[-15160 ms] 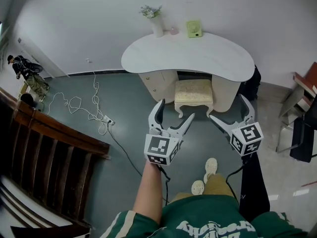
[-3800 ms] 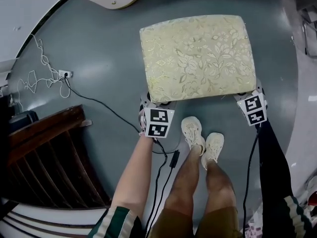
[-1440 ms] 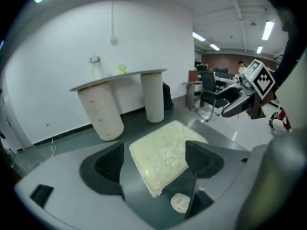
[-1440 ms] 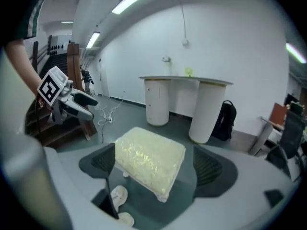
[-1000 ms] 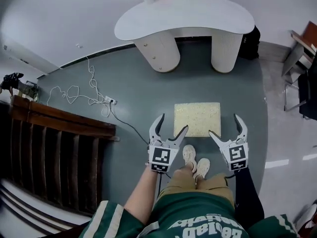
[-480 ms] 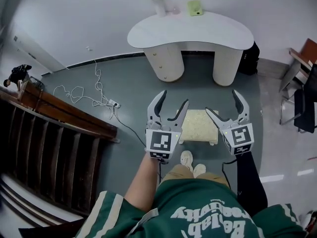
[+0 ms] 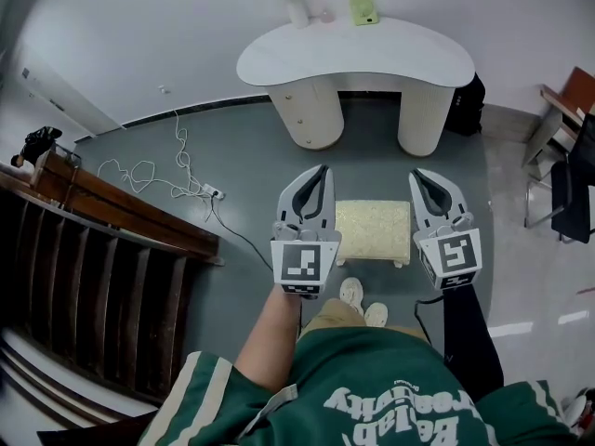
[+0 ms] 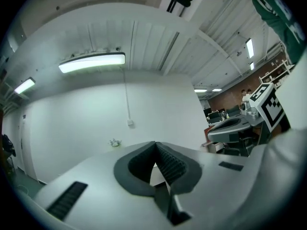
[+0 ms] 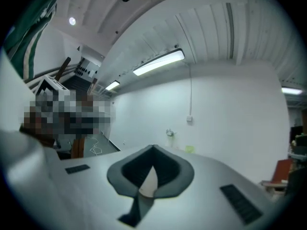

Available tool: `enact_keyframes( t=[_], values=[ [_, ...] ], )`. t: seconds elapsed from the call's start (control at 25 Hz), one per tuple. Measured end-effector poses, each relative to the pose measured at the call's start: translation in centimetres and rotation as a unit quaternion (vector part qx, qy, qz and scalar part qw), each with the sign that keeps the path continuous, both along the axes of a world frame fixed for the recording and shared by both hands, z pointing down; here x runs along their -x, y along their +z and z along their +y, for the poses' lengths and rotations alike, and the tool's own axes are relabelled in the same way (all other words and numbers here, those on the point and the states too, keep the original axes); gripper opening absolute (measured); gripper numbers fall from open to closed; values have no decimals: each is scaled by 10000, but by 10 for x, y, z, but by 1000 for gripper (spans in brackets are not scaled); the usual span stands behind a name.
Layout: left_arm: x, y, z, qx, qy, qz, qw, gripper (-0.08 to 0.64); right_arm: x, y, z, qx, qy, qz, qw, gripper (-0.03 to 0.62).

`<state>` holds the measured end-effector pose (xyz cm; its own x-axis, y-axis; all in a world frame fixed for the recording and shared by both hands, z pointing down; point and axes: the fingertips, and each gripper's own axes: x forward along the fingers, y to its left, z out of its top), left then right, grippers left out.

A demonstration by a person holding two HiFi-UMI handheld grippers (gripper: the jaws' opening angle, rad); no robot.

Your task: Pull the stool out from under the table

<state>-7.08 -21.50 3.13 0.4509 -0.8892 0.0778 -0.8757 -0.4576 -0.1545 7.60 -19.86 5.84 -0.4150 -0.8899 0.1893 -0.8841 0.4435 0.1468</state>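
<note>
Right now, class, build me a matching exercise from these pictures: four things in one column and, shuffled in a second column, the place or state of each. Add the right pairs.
Things
1. stool
2. vase
3. white cable
4. left claw

Places or states
A. shut, with nothing held
B. on the white table, near its back edge
C. on the grey floor, clear of the table, just ahead of the person's shoes
D. lying loose on the floor, left of the table

Pairs: 1-C, 2-B, 3-D, 4-A
</note>
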Motion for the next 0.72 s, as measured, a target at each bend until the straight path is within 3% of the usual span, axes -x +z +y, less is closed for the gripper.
enact_keyframes(
  t=[0.72],
  values=[
    [7, 6, -9, 42, 57, -97, 9999, 0, 3, -4, -11, -107, 101, -53, 9999, 3]
  ],
)
